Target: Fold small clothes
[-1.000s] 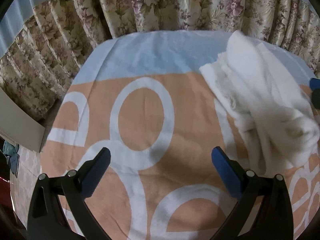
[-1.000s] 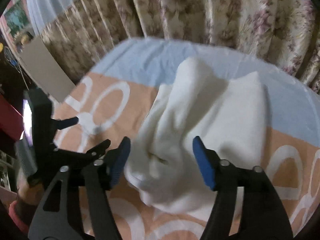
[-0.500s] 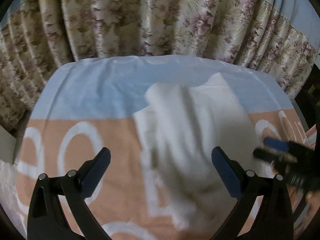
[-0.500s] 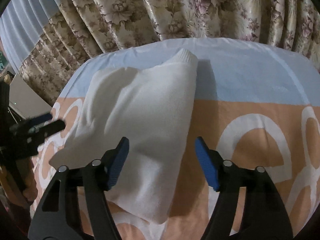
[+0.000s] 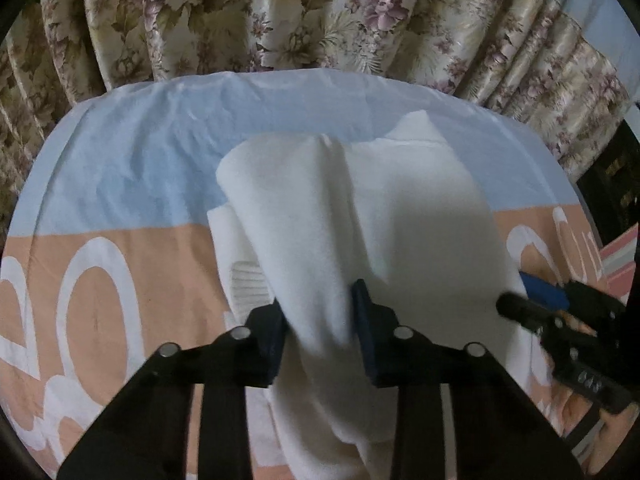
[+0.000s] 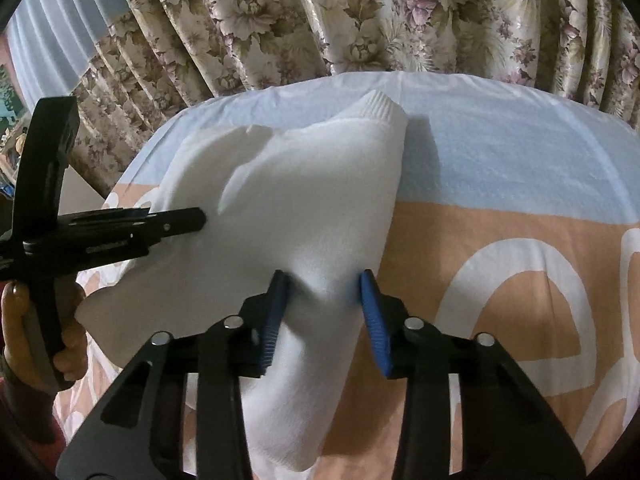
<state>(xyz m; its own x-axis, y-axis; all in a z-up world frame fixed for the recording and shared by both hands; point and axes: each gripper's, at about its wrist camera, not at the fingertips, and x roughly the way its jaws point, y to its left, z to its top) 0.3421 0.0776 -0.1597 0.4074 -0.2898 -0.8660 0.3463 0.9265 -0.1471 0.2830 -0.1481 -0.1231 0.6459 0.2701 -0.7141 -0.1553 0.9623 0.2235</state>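
Floral curtains (image 5: 320, 20) hang behind a table under a cloth (image 5: 120, 168) banded pale blue and peach with white rings. On it lies a white knitted garment (image 6: 304, 184), bunched and only partly folded; the folding looks barely begun. The left gripper (image 5: 320, 320) pinches a raised ridge of it near its near edge. The right gripper (image 6: 326, 312) pinches another fold alongside.

This looks like a room in a home, maybe a bedroom. Far ahead of the claw hang long shiny curtains (image 5: 320, 20) with big flowers on them. Under the claw lies a soft sheet (image 6: 500, 184), blue at the far end and orange with white rings nearer, like a bed cover.
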